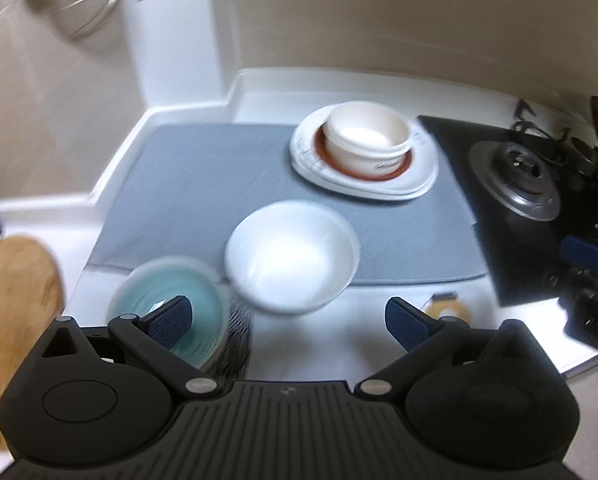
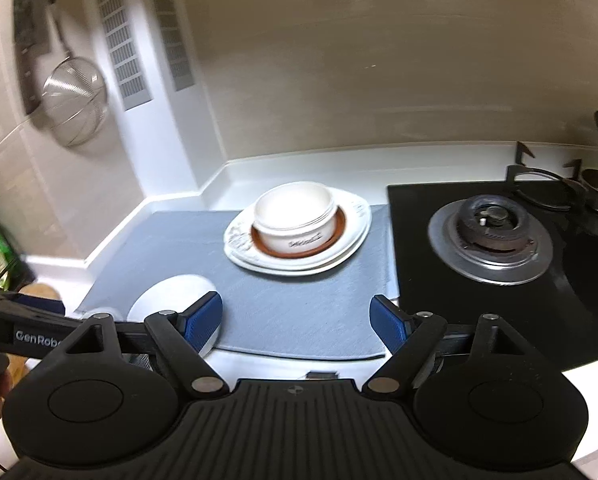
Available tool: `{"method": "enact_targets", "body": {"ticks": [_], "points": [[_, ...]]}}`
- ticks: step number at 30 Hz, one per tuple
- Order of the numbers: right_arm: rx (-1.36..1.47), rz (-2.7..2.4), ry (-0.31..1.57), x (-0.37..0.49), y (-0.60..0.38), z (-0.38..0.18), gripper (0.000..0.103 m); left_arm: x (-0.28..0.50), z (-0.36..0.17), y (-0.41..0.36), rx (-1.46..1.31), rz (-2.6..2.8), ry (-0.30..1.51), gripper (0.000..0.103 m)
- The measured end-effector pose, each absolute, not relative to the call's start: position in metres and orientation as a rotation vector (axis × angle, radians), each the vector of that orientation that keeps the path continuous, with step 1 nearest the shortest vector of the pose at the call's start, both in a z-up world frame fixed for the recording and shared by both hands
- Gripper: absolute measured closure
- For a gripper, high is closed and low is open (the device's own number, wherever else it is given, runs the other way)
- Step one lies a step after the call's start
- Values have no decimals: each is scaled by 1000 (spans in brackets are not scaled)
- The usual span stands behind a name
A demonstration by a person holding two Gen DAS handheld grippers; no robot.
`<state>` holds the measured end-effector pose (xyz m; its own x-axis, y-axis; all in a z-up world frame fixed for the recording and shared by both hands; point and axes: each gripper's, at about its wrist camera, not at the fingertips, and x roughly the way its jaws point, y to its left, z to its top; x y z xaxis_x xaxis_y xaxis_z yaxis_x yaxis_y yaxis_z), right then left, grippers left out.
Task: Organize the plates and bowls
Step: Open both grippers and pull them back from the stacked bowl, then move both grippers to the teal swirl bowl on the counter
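Glazed white bowl [image 1: 292, 257] near on grey mat [image 1: 187, 184]: rigid, slick, breakable; pinch rim. Left gripper [image 1: 288, 318] and right gripper [image 2: 296, 322] released, empty.

Cream bowl [image 2: 293, 216] on seemingly stacked plates [image 2: 299, 256].

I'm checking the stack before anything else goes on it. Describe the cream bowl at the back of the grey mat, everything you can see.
The cream bowl stands upright and looks empty, with a glossy, ceramic-looking finish, straight sides and a ridged band under the rim. Dark lettering on its front is too blurred to read. It sits on a reddish-brown plate, which rests on stacked white plates at the far end of the grey mat, beside the black hob. Neither gripper touches it.
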<state>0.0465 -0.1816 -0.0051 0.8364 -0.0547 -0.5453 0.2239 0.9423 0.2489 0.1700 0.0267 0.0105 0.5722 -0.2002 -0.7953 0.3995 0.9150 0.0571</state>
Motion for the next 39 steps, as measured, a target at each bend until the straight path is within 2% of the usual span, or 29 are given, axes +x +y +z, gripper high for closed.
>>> {"method": "enact_targets", "body": {"ticks": [11, 20, 30, 39], "points": [[238, -27, 564, 67, -139, 8, 20, 182, 13, 107, 164, -203, 921, 0], [197, 110, 677, 120, -86, 5, 20, 222, -6, 178, 110, -95, 990, 0], [199, 313, 943, 162, -35, -24, 20, 263, -35, 200, 86, -160, 1068, 0], [300, 357, 1133, 206, -40, -52, 20, 289, -52, 186, 102, -167, 1116, 0]]}}
